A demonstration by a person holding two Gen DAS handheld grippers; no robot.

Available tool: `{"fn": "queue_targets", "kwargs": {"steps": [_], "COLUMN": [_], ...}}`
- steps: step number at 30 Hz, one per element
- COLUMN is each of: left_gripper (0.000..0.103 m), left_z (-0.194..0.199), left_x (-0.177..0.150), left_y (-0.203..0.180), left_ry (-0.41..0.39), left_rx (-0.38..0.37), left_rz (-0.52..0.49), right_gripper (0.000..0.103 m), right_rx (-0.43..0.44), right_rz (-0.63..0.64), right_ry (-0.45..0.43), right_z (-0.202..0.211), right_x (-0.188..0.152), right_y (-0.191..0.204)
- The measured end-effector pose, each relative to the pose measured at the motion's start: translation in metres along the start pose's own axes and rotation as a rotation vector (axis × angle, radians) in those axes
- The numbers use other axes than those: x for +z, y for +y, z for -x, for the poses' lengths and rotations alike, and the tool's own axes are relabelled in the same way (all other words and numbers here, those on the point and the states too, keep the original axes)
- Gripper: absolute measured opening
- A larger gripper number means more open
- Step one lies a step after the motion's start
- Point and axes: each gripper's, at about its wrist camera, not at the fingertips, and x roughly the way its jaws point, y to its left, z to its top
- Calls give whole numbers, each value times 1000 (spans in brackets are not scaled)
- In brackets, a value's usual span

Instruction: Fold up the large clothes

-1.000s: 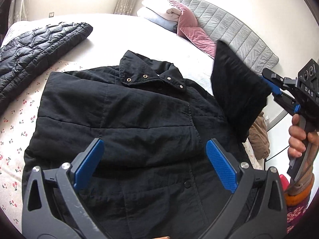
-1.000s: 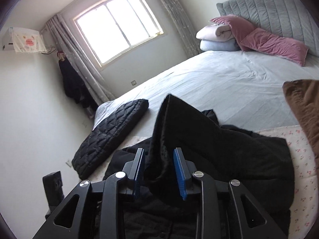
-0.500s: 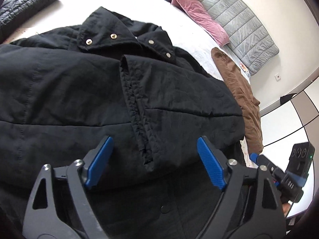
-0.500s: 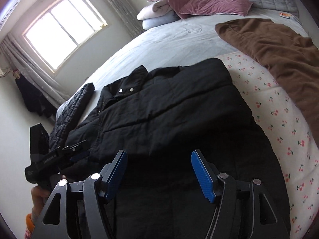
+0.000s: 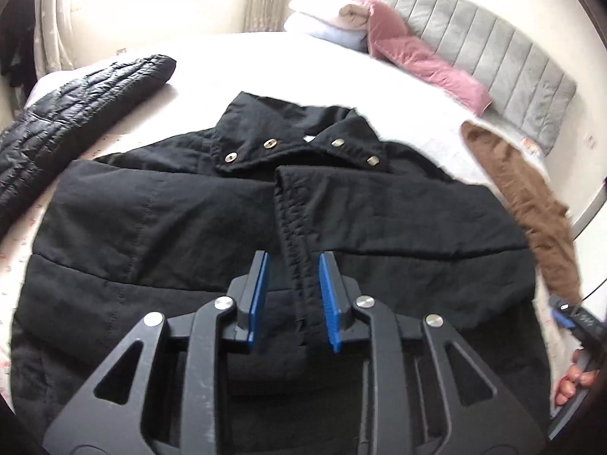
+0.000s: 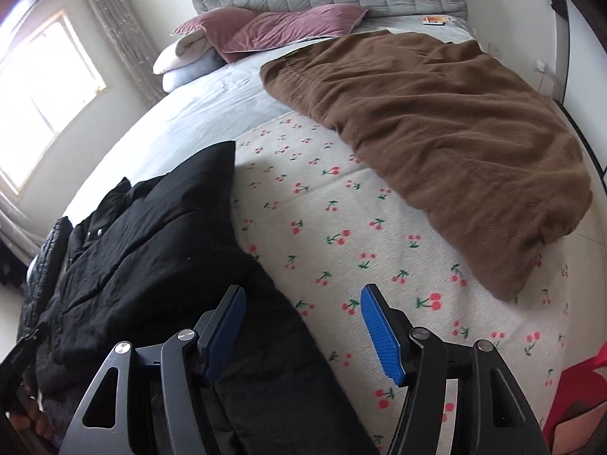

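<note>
A large black padded coat (image 5: 159,235) lies flat on the bed, collar with metal snaps toward the headboard. Its right sleeve is folded across the chest, the cuff edge (image 5: 292,227) running down the middle. My left gripper (image 5: 293,299) is low over the coat with its blue pads narrowed on either side of that cuff edge; I cannot tell if they pinch it. My right gripper (image 6: 303,333) is open and empty, over the coat's right edge (image 6: 265,322) and the cherry-print sheet (image 6: 341,235). It also shows at the right rim of the left wrist view (image 5: 576,318).
A black quilted jacket (image 5: 68,113) lies left of the coat. A brown garment (image 6: 436,121) lies to the right on the bed. Pink pillows (image 6: 280,26) and a folded pale blanket (image 5: 322,19) sit by the grey headboard (image 5: 493,38). Something red (image 6: 580,390) is at the bed's corner.
My right gripper laid the sleeve across the coat, let go and drew back to the right edge. My left gripper's pads narrowed from wide open to beside the cuff edge.
</note>
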Motion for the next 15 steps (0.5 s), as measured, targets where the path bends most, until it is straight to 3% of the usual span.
{"fn": "queue_targets", "kwargs": {"steps": [2, 5, 9, 13, 15], "left_gripper": [31, 36, 36, 37, 38], "left_z": [0, -18, -44, -46, -47], "left_x": [2, 1, -17, -30, -32], "left_y": [-6, -29, -43, -37, -35], "left_ry": [-19, 29, 88, 35, 33], "left_rx": [-75, -141, -122, -156, -182], "left_rz": [9, -61, -145, -162, -153], "right_gripper": [56, 49, 34, 33, 33], "right_rx": [48, 96, 190, 52, 56], "right_rz": [-2, 93, 209, 249, 229], "right_ry": [-26, -79, -76, -34, -16], "right_z": [4, 11, -13, -60, -77], "right_x": [9, 14, 15, 14, 15], "right_y": [7, 43, 91, 95, 83]}}
